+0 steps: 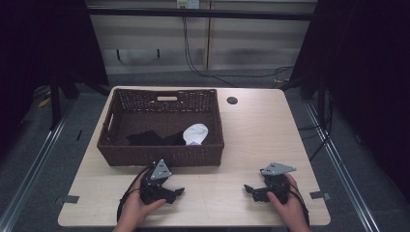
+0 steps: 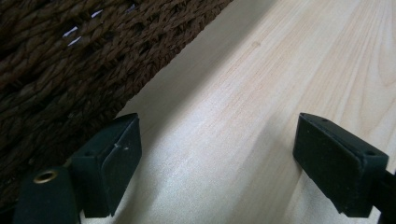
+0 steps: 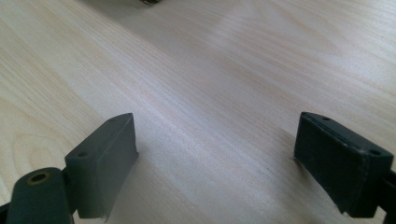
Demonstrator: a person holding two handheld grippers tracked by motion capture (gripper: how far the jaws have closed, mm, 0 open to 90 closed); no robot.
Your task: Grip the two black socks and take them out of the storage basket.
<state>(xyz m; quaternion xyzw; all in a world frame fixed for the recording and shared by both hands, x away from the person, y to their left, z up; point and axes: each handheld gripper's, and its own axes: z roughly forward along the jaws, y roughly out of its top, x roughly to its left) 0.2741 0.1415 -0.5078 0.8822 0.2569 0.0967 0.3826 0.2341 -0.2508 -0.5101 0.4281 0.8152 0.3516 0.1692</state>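
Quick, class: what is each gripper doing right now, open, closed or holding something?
Left gripper: jaws open, nothing between them, beside the basket.
Right gripper: jaws open, empty, over bare table.

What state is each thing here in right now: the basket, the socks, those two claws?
Basket: upright on the table, open top, socks inside.
White sock: bunched in the basket, against its near right side.
Black socks: crumpled in the basket, left of the white one.
Left claw: open, holding nothing.
Right claw: open, holding nothing.
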